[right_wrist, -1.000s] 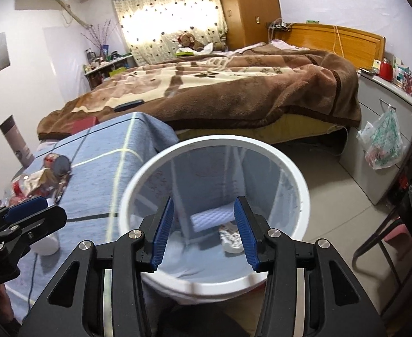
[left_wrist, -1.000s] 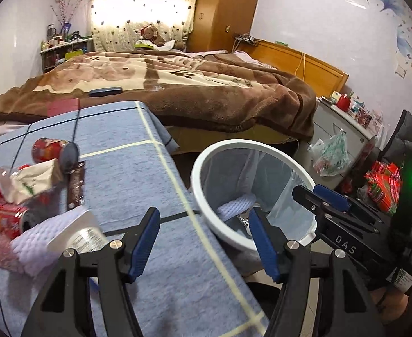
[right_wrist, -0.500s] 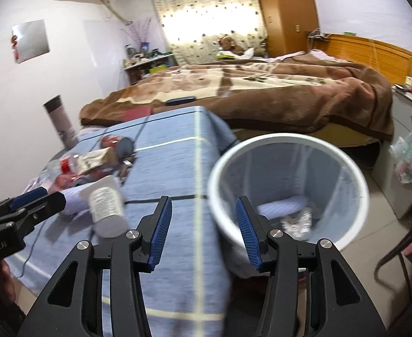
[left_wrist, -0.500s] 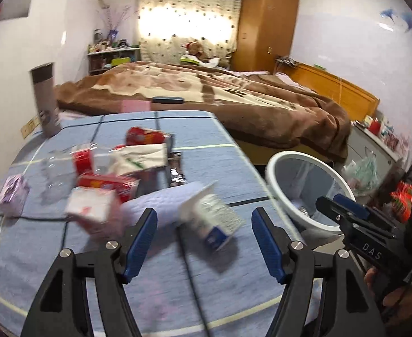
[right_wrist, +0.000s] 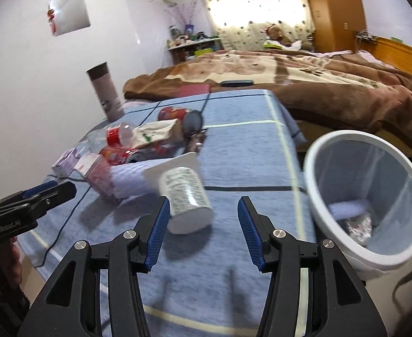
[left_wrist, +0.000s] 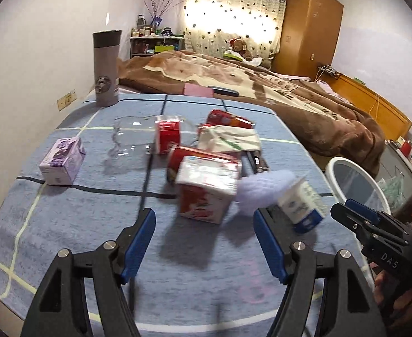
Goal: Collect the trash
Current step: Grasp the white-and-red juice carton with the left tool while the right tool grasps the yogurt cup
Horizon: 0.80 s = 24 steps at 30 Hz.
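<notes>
Fingers [right_wrist: 156,226] opening, now over trash, off bin [right_wrist: 318,151].

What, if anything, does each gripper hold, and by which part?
Nothing. The left gripper and the right gripper are both empty; the right's fingers are opening.

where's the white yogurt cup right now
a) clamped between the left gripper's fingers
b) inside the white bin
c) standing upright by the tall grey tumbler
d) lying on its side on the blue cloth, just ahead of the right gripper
d: the white yogurt cup lies tipped over on the blue cloth, just ahead of the right gripper, whose jaws are opening with nothing pressed between them; the white bin stands off to the side.
</notes>
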Motion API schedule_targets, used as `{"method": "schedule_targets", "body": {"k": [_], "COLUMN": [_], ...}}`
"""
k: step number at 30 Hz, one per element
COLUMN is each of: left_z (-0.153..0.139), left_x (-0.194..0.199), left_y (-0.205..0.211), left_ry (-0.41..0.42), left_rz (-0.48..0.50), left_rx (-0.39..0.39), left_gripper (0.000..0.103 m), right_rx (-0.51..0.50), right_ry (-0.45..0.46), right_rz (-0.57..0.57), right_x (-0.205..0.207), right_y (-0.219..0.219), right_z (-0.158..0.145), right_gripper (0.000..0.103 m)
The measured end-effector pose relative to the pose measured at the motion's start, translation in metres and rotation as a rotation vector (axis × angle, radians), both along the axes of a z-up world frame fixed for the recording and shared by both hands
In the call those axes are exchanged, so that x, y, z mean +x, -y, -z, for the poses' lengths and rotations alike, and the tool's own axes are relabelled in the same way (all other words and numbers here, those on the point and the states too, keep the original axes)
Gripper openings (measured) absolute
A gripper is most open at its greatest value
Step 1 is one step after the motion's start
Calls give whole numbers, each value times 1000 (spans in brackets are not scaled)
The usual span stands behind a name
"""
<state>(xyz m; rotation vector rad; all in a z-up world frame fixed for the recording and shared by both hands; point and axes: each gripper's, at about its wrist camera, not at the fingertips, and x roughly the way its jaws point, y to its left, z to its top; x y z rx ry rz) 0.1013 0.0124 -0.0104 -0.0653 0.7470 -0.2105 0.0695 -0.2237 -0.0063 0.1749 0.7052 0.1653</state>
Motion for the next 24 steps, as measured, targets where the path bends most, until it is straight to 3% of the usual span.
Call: {"method": "schedule_targets", "body": {"k": [12,24], "left_z": [10,22], "left_x": [26,53], "left_y": [-8,0], "left_ry": [-41,-72], "left_rz": [43,51], "left_rx": [-69,-49], "left_gripper": [78,78], "right_rx": [-73,-132], "right_ry": [-27,-74], "right_rz": [-37,-52], "right_x": [12,26], "right_y": [-24,-35], "right_z": [5,13], "right_gripper": [54,55]}}
